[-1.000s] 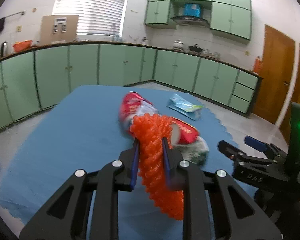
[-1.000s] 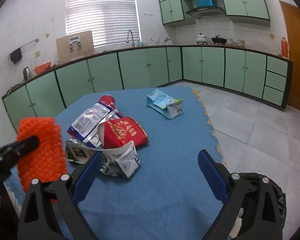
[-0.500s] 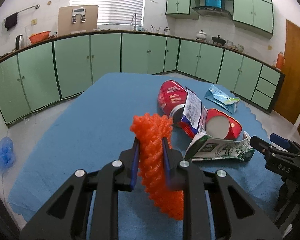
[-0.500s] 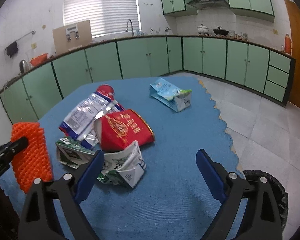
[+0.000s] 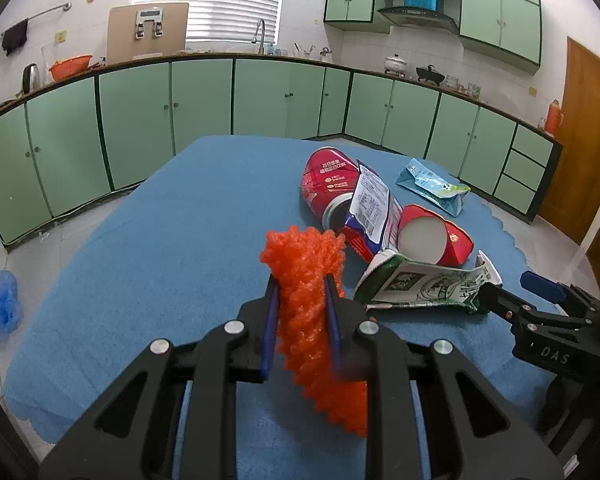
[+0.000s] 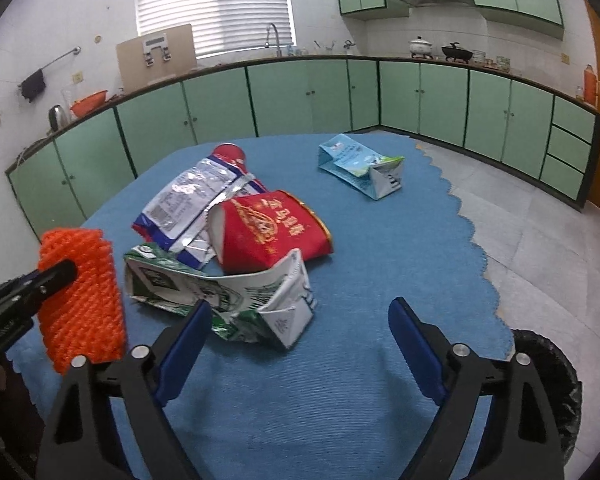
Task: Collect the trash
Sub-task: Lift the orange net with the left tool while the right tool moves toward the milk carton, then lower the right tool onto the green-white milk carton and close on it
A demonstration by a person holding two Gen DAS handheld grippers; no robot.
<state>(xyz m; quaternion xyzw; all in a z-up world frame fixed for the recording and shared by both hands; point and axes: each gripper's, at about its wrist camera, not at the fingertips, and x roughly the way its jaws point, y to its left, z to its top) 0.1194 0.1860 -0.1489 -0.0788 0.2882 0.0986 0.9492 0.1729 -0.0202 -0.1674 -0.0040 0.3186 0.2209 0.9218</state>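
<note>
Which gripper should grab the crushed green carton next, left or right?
Right. The right gripper is open with the green carton just ahead of its fingers; the left gripper is already shut on the orange mesh.

Orange knobbly foam net (image 5: 312,292) between blue-padded black left gripper (image 5: 300,312). Blue ribbed tablecloth (image 6: 360,392). Red can (image 5: 328,178), white lettering. Silver-blue snack wrapper (image 6: 188,204). Red paper cup (image 6: 272,228), gold print. Green-white crushed milk carton (image 6: 220,292). Light-blue carton (image 6: 356,164). Mint-green cabinets (image 5: 204,100), dark trim.

Each hand-held gripper (image 5: 300,300) (image 6: 300,336) has black triangular-cutout arms, silver screws and blue finger pads (image 6: 416,348).
</note>
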